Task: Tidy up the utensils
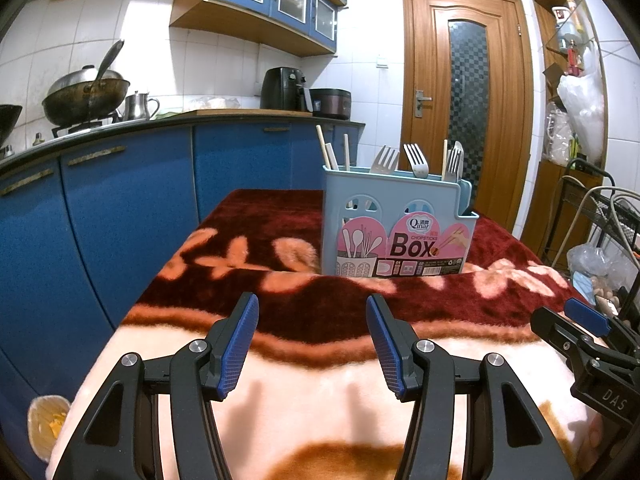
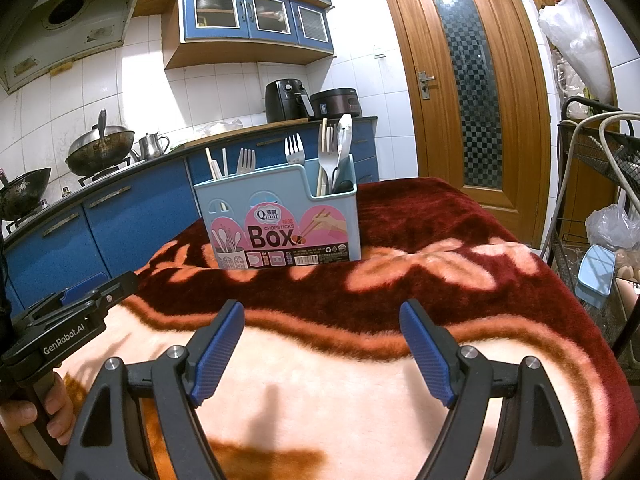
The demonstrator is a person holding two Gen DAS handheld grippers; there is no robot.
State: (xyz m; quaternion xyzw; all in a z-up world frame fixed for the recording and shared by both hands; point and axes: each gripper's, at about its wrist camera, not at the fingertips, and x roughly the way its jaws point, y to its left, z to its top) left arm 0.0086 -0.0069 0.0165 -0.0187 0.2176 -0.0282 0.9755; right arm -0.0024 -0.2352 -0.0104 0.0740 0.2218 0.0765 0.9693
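Pale-blue plastic, the chopsticks box (image 1: 394, 220) is standing upright on the blanketed tabletop (image 1: 320, 380), already holding forks (image 1: 416, 162), chopsticks (image 1: 324, 152) and a spoon (image 2: 343, 136). Short of the box, both grippers, left (image 1: 312, 346) and right (image 2: 322, 354), are hovering with fingers spread wide, gripping nothing. Whether sorting is finishing or pending, I cannot tell.

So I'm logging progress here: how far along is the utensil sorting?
Looks nearly or fully done: forks, chopsticks and a spoon already stand in the blue box. In hand: nothing; the left tool and right tool are open and empty. Left: no loose utensils visible on the blanket.
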